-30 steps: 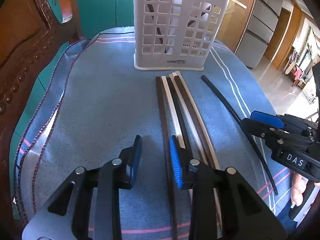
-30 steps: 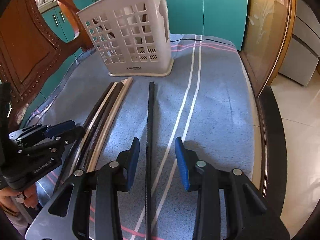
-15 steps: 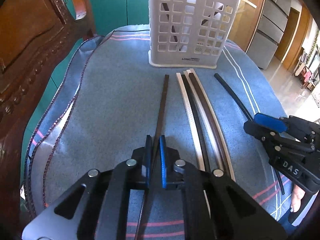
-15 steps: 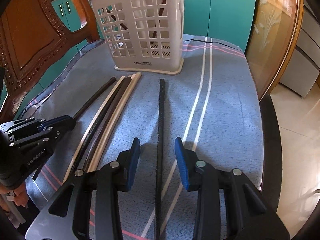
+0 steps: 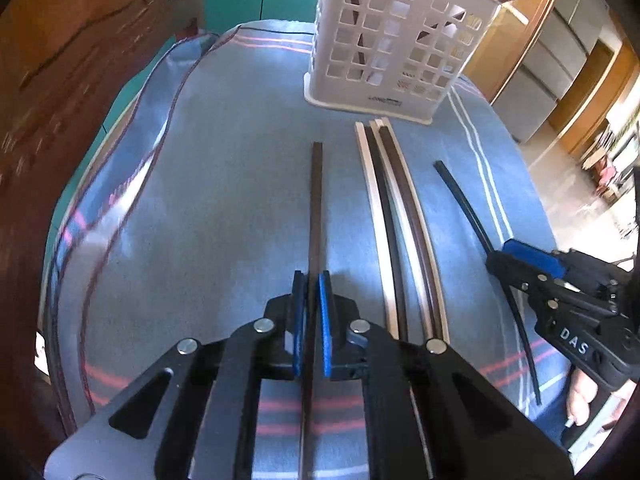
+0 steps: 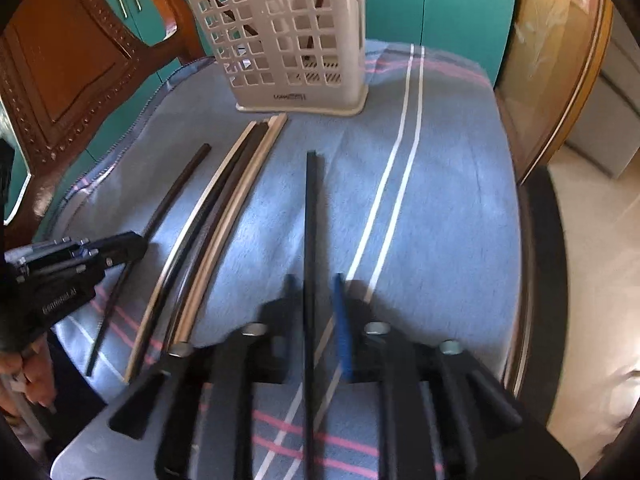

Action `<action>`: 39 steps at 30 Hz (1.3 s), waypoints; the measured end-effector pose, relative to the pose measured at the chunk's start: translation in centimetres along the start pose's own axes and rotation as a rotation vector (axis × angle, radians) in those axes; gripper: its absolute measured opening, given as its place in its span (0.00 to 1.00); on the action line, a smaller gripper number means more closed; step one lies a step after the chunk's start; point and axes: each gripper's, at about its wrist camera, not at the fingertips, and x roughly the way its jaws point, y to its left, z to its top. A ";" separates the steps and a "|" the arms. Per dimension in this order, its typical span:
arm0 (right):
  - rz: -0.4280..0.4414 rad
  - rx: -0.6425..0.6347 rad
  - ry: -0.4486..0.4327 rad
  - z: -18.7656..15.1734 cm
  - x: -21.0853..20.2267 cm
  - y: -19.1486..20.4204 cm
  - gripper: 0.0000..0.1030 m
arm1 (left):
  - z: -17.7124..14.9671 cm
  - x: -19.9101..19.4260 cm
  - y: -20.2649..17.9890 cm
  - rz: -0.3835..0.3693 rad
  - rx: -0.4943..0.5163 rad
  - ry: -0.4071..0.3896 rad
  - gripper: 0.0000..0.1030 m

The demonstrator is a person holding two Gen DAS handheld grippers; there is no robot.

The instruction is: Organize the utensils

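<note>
My left gripper is shut on a dark brown chopstick, held apart from the others. Several chopsticks, pale and dark, lie side by side on the blue cloth. My right gripper has its jaws closing around a black chopstick; a narrow gap still shows and the view is blurred. A white slotted utensil basket stands at the far end of the table, also in the right wrist view, with dark sticks inside.
A carved wooden chair back stands at the left. Teal cabinets are behind the table. The round table edge drops off on the right to a tiled floor.
My left gripper lifted and drew the brown chopstick away from the group, leftward. My right gripper's jaws narrowed from wide open toward the black chopstick, and it moved forward.
</note>
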 end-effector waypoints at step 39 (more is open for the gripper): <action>-0.112 -0.089 -0.026 5.5 4.2 1.5 0.27 | 4.2 2.9 -0.4 0.091 0.098 -0.069 0.56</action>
